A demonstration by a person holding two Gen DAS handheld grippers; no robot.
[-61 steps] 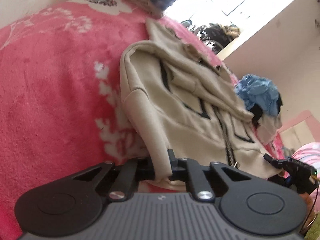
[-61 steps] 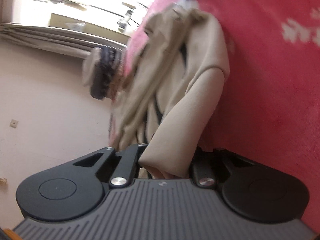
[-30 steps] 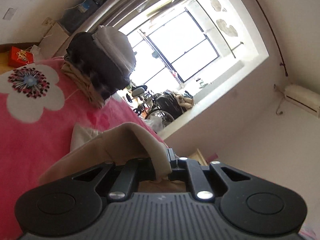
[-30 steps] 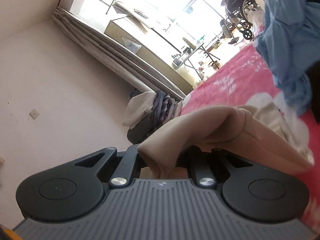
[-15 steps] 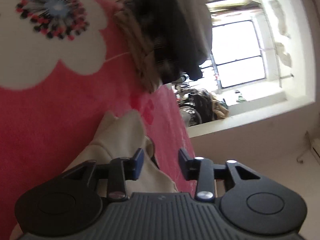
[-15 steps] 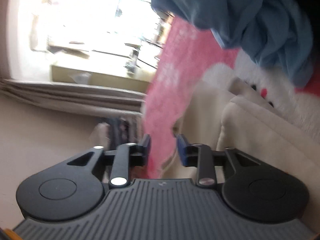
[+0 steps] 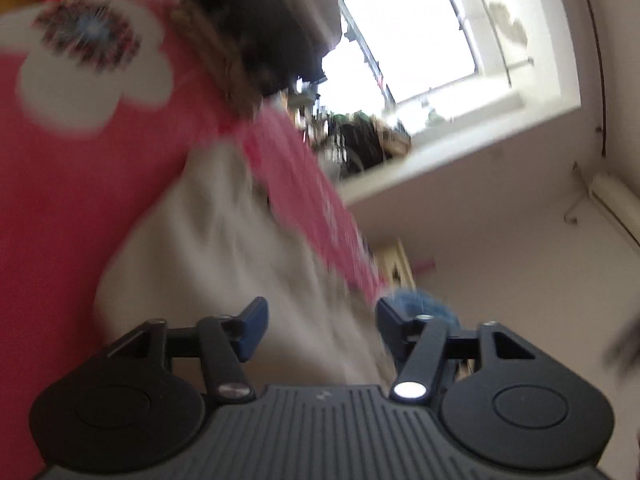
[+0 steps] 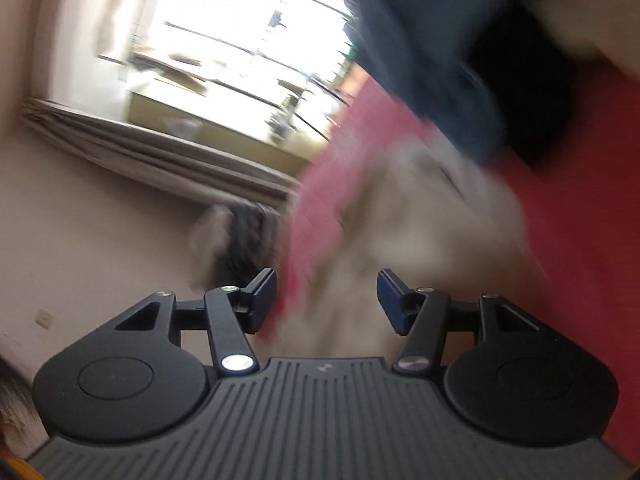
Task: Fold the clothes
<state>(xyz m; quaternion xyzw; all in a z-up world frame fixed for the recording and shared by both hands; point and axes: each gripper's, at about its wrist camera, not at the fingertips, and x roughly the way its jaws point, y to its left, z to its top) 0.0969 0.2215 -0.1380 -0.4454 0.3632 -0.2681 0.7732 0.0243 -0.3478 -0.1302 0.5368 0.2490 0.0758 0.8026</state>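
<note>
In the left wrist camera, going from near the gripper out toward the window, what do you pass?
left gripper → beige garment → pink blanket → dark folded clothes pile → window

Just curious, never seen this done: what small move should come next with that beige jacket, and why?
Probably draw both back. The left hand-held gripper and right hand-held gripper have just been opening, nothing pinched, and the beige jacket lies released on the pink blanket.
</note>
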